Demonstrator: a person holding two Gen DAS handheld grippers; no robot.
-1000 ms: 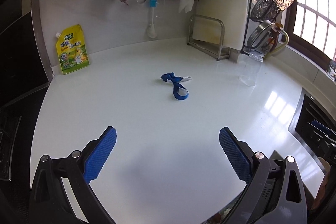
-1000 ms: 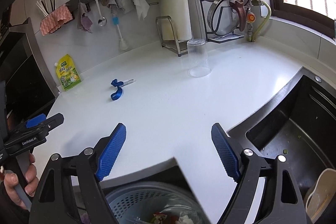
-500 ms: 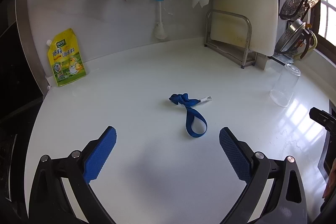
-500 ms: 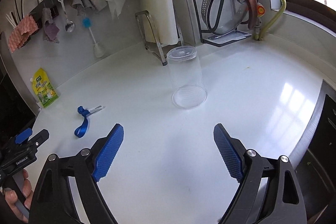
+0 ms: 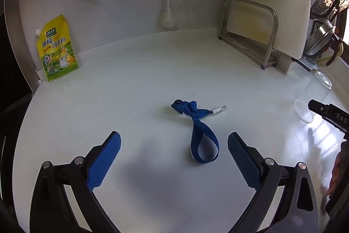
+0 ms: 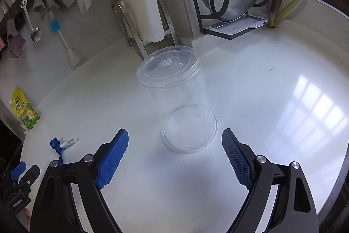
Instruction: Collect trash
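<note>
Left tongs [image 5: 173,145] wide open, empty, low over desk [image 5: 130,84], bracketing blue strap [image 5: 197,128] loop for pickup. Right tongs [image 6: 175,146] wide open, empty, lined up on upright clear lidded cup [image 6: 178,99], not touching.

We see a knotted blue fabric strap [image 5: 197,123] with a white clip, lying looped flat on the white desk [image 5: 130,102] | a clear lidded plastic cup [image 6: 181,102] stands inverted, well apart.

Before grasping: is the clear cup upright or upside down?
Upside down: the clear cup rests on its wide rim, its narrower closed base on top.
</note>
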